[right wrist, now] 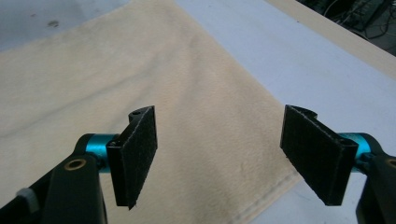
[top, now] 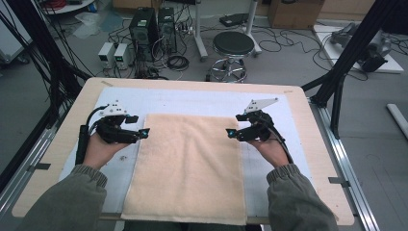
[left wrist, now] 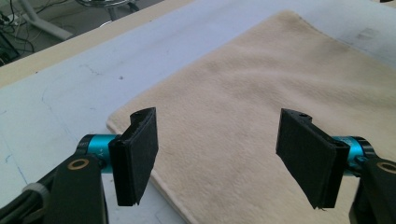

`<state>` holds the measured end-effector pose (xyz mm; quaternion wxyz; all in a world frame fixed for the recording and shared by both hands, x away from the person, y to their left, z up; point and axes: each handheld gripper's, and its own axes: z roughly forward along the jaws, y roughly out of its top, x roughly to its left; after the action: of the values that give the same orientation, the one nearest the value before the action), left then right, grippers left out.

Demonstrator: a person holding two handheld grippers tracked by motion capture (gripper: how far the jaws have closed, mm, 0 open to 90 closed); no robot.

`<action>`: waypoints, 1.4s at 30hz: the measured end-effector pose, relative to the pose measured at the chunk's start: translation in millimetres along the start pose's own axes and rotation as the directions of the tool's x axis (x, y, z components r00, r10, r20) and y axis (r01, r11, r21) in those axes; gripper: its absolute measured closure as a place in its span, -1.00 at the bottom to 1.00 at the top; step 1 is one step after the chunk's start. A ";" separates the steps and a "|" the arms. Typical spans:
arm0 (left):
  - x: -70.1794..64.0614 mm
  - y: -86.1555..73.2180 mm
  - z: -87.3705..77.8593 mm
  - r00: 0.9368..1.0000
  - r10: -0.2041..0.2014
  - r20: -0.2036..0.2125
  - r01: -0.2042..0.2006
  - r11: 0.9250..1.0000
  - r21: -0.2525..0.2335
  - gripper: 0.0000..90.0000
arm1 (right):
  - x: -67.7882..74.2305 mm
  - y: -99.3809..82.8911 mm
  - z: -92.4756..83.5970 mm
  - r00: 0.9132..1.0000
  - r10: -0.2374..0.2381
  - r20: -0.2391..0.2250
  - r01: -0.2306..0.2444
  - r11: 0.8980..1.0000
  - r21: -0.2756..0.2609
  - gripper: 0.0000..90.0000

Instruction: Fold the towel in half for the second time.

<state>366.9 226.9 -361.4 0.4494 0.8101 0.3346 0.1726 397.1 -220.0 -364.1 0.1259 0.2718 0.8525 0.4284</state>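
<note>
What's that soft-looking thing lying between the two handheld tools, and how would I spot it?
Start at the wooden table and the pale blue-white mat spread over it. In the mat's middle lies the towel, a flat cream rectangle reaching to the table's near edge. It is the one fuzzy, warm-coloured thing there, with the left gripper and right gripper at its sides.

Left gripper (left wrist: 217,156) w/ two black pads (left wrist: 137,156) standing wide apart, nothing btwn them. Each pad sits on a blue bit (left wrist: 95,145) w/ a black arm below. Under and past the pads lies a soft tan towel (left wrist: 261,93), flat. Its near corner sits just behind the left pad; its edge runs down btwn the pads. The right pad hangs over the towel, not touching. Left of the left pad is a pale blue mat (left wrist: 60,98) w/ faint marks. Past the mat, a wood table (left wrist: 56,56) edge, then floor w/ cables (left wrist: 11,35) far off.
</note>
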 end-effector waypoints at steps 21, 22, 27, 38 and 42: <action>31.0 -36.7 73.4 0.986 -0.094 -0.137 0.116 0.979 0.170 -0.03 | -42.7 -37.7 55.6 0.985 0.112 0.131 -0.130 0.981 0.141 -0.24; 31.2 -38.3 74.8 0.987 -0.096 -0.131 0.120 0.975 0.186 -0.02 | -42.2 -39.2 56.7 0.984 0.107 0.145 -0.129 0.981 0.147 -0.21; 33.2 -40.1 74.9 0.983 -0.136 -0.122 0.157 0.969 0.189 0.03 | -43.4 -46.6 60.4 0.979 0.150 0.135 -0.169 0.975 0.143 -0.13; 35.0 -41.6 73.5 0.974 -0.193 -0.116 0.211 0.962 0.171 0.41 | -41.2 -45.9 60.0 0.974 0.194 0.118 -0.209 0.968 0.139 0.35; 36.7 -44.0 73.6 0.970 -0.238 -0.051 0.243 0.957 0.160 0.80 | -39.8 -44.6 62.1 0.976 0.212 0.055 -0.218 0.966 0.141 0.79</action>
<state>418.8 223.8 -438.8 0.3932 0.7950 0.4508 0.1007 441.7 -223.3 -437.8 0.0751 0.3794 0.8444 0.3706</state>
